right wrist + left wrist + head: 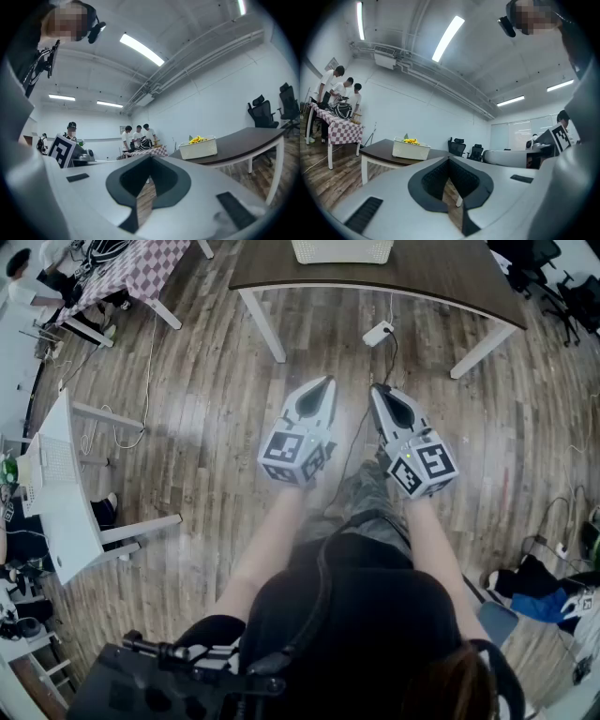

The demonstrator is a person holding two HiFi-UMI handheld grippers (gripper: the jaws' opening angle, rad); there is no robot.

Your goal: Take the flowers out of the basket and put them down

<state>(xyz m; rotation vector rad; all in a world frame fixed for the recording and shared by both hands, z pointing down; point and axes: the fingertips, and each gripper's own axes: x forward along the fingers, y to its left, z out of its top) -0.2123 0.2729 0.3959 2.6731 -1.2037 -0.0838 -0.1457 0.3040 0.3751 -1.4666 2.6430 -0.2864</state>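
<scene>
The left gripper (327,383) is held out over the wooden plank floor (216,381), its dark fingers (433,180) pressed together with nothing between them. The white perforated plastic basket (342,249) is seen straight ahead near the front edge of the dark brown desk with white legs (450,277), well apart from both tools. The yellow flowers (410,140) are bunched inside it, their heads just above the rim. The basket's long axis is laid along the desk's front edge, across the line of approach. The right gripper (378,390) is likewise closed and empty. The basket is placed between the two fingertip lines, slightly nearer the left gripper, so either could be brought in. The floor ahead is unobstructed, save for a white power adapter (377,332) and its cable lying by the desk's front edge. Bare desk surface is left to the right of the basket for setting the flowers down.
</scene>
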